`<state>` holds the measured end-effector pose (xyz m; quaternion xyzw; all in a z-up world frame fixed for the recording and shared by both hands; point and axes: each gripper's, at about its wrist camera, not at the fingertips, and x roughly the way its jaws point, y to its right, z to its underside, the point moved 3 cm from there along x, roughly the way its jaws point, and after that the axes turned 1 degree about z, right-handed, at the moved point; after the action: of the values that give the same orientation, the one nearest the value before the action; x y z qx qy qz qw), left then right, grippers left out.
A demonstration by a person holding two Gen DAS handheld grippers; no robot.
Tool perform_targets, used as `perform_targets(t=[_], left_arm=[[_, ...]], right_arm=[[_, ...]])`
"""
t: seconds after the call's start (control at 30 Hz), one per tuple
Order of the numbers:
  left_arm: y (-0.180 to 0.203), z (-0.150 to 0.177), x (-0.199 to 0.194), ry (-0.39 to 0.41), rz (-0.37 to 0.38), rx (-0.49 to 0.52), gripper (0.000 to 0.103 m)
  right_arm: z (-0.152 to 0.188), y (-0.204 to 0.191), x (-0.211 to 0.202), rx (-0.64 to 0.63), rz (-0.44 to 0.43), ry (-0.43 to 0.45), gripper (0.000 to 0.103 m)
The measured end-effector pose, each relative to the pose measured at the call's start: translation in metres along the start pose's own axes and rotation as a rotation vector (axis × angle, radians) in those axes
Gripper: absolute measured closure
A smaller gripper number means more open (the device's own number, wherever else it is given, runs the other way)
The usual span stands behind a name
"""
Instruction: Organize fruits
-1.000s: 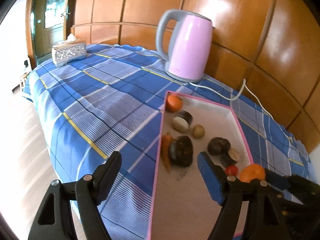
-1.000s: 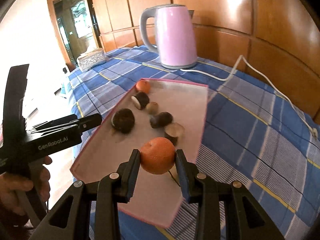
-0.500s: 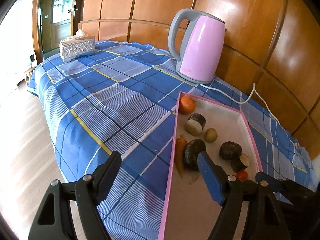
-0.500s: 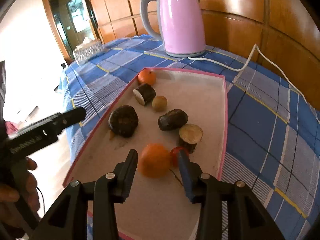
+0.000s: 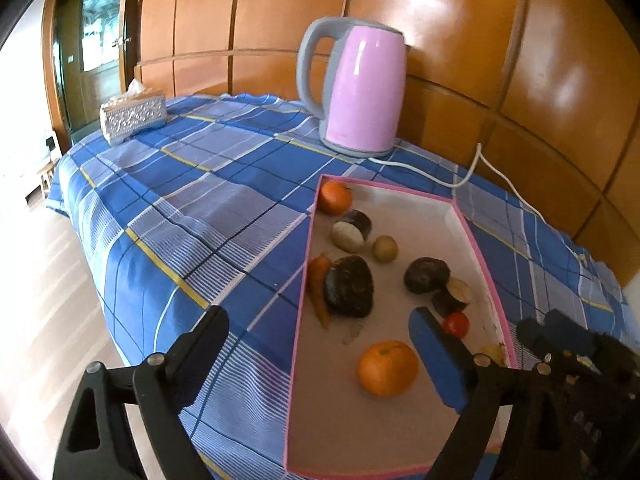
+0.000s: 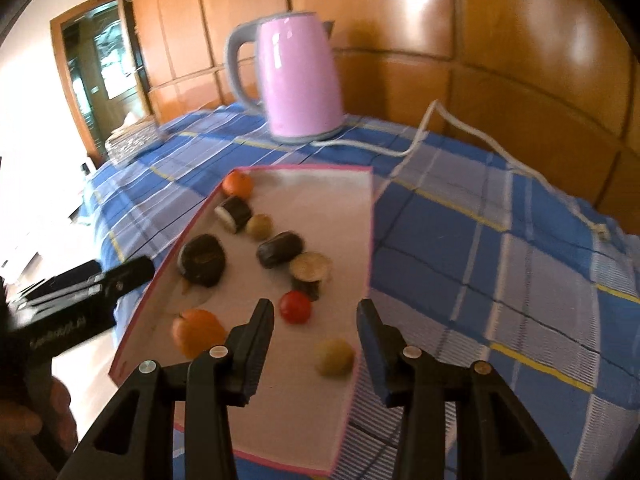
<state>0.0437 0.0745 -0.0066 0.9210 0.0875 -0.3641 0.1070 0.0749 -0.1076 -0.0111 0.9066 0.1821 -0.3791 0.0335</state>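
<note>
- R gripper: fingers wide apart, holding nothing, low over near end of tray; small yellowish fruit lies btwn them.
- L gripper: wide apart, empty, straddling tray's left edge.
- Orange on tray floor, just beside L gripper's right finger.
- Writing on L gripper's body too blurred to read.
- Pink kettle behind tray.

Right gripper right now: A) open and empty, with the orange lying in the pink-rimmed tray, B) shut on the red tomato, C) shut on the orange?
A: the right gripper has its jaws spread with nothing between them, and the round orange lies on the pink-rimmed tray, left of the fingers.
</note>
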Motion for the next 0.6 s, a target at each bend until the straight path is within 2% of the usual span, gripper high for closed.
perform_targets(t=[0.1, 0.17, 0.2, 0.23, 0.4, 0.6], left_arm=[[0.008, 0.006, -0.009, 0.018, 0.001, 0.031, 0.001], [0.013, 0.011, -0.014, 0.031, 0.006, 0.041, 0.0], [0.015, 0.013, -0.017, 0.037, 0.011, 0.043, 0.0], [0.018, 0.016, -0.019, 0.046, 0.017, 0.048, 0.0], [0.031, 0.026, -0.023, 0.044, 0.032, 0.077, 0.0], [0.037, 0.029, -0.024, 0.057, 0.011, 0.105, 0.0]], right_arm=[[0.002, 0.006, -0.013, 0.015, 0.064, 0.048, 0.057], [0.006, 0.01, -0.021, 0.029, 0.105, 0.078, 0.048], [0.009, 0.013, -0.024, 0.039, 0.124, 0.089, 0.039], [0.011, 0.015, -0.026, 0.045, 0.137, 0.096, 0.036], [0.029, 0.028, -0.028, 0.082, 0.215, 0.083, 0.036], [0.036, 0.042, -0.036, 0.14, 0.249, 0.09, 0.036]])
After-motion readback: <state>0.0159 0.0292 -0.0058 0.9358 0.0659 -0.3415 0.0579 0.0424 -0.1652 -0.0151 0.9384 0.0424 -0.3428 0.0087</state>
